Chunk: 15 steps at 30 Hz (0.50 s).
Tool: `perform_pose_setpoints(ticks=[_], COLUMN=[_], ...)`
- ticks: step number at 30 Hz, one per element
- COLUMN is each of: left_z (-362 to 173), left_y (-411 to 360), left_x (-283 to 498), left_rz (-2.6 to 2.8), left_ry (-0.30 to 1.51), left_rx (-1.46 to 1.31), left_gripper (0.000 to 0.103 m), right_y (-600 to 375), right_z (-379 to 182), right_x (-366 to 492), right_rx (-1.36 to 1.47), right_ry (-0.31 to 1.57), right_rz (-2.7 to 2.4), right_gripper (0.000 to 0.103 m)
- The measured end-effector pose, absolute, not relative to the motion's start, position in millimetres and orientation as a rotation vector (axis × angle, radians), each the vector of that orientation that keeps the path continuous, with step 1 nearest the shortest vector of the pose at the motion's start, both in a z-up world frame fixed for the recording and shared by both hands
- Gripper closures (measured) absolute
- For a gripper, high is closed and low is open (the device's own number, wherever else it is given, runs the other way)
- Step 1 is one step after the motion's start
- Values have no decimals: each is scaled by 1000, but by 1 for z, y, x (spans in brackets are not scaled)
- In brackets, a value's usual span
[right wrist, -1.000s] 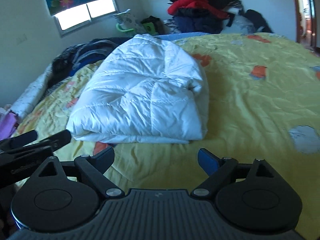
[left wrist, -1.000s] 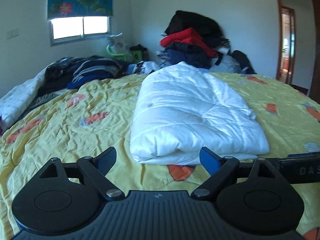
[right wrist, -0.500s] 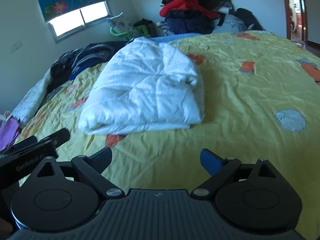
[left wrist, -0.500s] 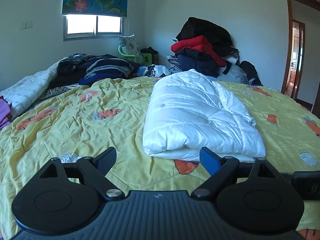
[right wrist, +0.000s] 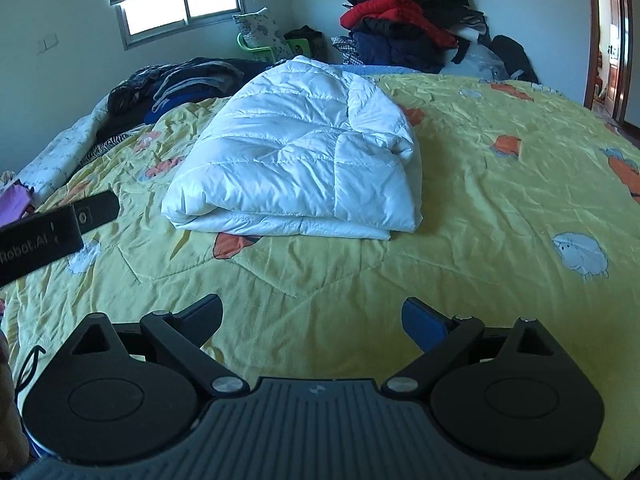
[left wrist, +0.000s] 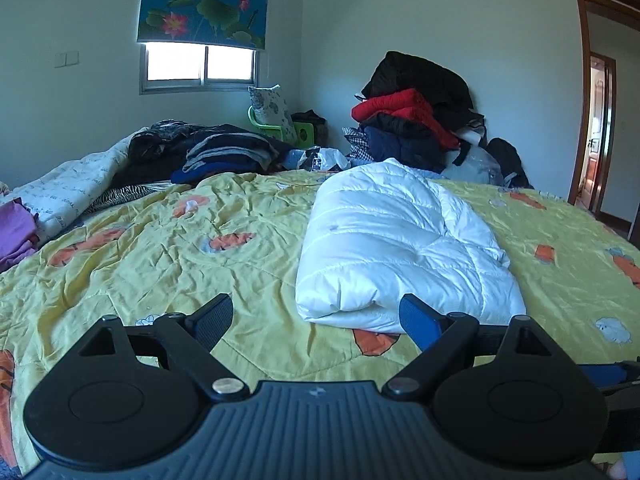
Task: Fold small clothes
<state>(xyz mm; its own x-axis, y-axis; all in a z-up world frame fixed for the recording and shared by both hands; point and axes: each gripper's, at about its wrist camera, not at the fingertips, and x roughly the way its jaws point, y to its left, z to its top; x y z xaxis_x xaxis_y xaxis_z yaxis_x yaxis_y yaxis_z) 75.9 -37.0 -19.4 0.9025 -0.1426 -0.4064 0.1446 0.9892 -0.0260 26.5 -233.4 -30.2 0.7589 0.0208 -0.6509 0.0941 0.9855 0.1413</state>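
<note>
A white quilted puffer jacket [left wrist: 396,248] lies folded into a thick rectangle on the yellow bedspread [left wrist: 180,264]; it also shows in the right wrist view [right wrist: 304,168]. My left gripper [left wrist: 316,316] is open and empty, just short of the jacket's near edge. My right gripper [right wrist: 312,312] is open and empty, well back from the jacket over bare bedspread [right wrist: 500,208]. The left gripper's side [right wrist: 56,232] shows at the left edge of the right wrist view.
A tall heap of black, red and navy clothes [left wrist: 412,120] stands against the far wall. Dark folded clothes [left wrist: 224,152] lie at the back left, purple cloth [left wrist: 16,232] at the left edge. A window [left wrist: 200,68] and a doorway [left wrist: 600,132] are behind.
Both grippers have pulled back and risen from the folded jacket, which now looks farther away. The jacket has not moved. Both stay open.
</note>
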Motion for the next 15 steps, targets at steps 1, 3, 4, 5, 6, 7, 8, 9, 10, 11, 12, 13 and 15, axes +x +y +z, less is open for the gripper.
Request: perform_pose_setpoints(ticks=[1, 3, 4, 5, 6, 7, 8, 9, 10, 11, 12, 13, 15], left_z=[-20, -19, -20, -20, -20, -20, -20, -20, -21, -21, -21, -21, -21], left_y=[-37, -39, -40, -40, -41, -42, -41, -41, -41, -40, -40, -39, -39], left_x=[76, 75, 74, 74, 73, 73, 73, 73, 73, 74, 74, 74, 74], left_rz=[-150, -156, -158, -159, -160, -161, -164, -164, -163, -162, -162, -163, -162], left_ry=[421, 423, 422, 421, 420, 421, 424, 426, 428, 431, 434, 436, 437], left_rx=[4, 5, 9, 13, 17, 19, 19, 19, 17, 15, 14, 13, 12], left_gripper=[12, 12, 12, 12, 12, 12, 12, 12, 12, 12, 12, 12, 12], right_y=[-234, -235, -236, -236, -236, -236, -236, -236, -236, -236, -236, -236, -235], right_z=[-31, -31, -32, -32, -32, -32, -32, -32, -32, -32, -32, -32, -33], right_x=[26, 26, 26, 26, 25, 25, 25, 26, 25, 25, 25, 25, 26], right_rx=[170, 174, 177, 182, 184, 185, 184, 183, 180, 179, 178, 180, 180], right_ry=[710, 711, 711, 712, 712, 712, 712, 713, 713, 713, 713, 713, 713], right_rz=[-38, -34, -31, -28, -28, -28, -26, -23, -23, -24, -24, -23, -22], right_gripper=[5, 5, 5, 5, 5, 5, 5, 5, 5, 5, 5, 5, 5])
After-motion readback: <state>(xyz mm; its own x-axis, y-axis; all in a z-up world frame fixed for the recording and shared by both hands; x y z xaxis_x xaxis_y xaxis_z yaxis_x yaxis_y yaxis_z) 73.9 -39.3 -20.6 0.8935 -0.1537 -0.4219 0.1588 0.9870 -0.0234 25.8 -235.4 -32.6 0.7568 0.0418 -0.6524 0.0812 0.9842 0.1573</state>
